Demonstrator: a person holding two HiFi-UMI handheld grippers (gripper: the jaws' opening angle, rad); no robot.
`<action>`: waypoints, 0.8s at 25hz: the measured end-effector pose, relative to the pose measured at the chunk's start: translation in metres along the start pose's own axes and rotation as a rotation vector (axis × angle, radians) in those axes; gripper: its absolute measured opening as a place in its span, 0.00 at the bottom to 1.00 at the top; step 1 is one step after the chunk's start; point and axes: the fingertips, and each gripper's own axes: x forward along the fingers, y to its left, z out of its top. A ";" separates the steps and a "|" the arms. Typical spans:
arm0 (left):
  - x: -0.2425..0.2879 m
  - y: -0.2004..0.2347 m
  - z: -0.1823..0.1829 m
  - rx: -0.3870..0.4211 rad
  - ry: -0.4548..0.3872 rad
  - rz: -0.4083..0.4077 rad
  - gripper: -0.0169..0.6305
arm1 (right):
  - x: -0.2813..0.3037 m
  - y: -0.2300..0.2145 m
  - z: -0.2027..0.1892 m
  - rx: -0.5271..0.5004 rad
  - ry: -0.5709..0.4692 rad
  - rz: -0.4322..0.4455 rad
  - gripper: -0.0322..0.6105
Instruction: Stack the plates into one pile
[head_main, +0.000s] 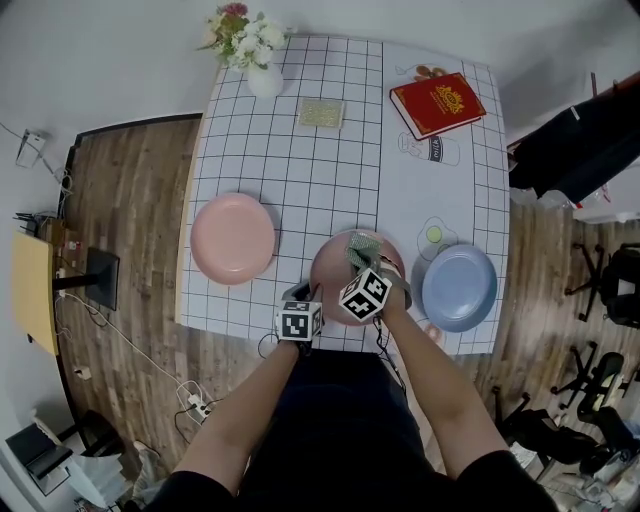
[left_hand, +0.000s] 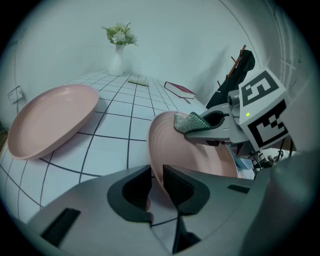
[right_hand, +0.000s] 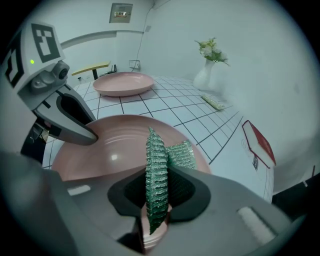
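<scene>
The middle plate (head_main: 330, 268) is sitting at the near edge of the counter (head_main: 300, 170), unstacked. A slipping grip on its thin rim could be sending it over. The left tool (left_hand: 156, 182) is pinching that rim, jaws narrowly parted. The right tool (right_hand: 157, 200) is clamping a green scrubber (right_hand: 156, 165) over the plate.

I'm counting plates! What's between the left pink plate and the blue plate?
A second pink plate is there; the head view shows it.
</scene>
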 end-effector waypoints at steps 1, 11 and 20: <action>0.000 0.000 0.000 0.002 0.001 0.001 0.13 | -0.001 -0.002 -0.002 0.013 0.007 -0.009 0.17; 0.000 0.000 0.000 0.009 0.005 0.008 0.13 | -0.011 -0.016 -0.028 0.184 0.070 -0.072 0.17; 0.004 -0.007 0.002 0.036 0.012 0.002 0.13 | -0.020 -0.019 -0.049 0.285 0.118 -0.103 0.17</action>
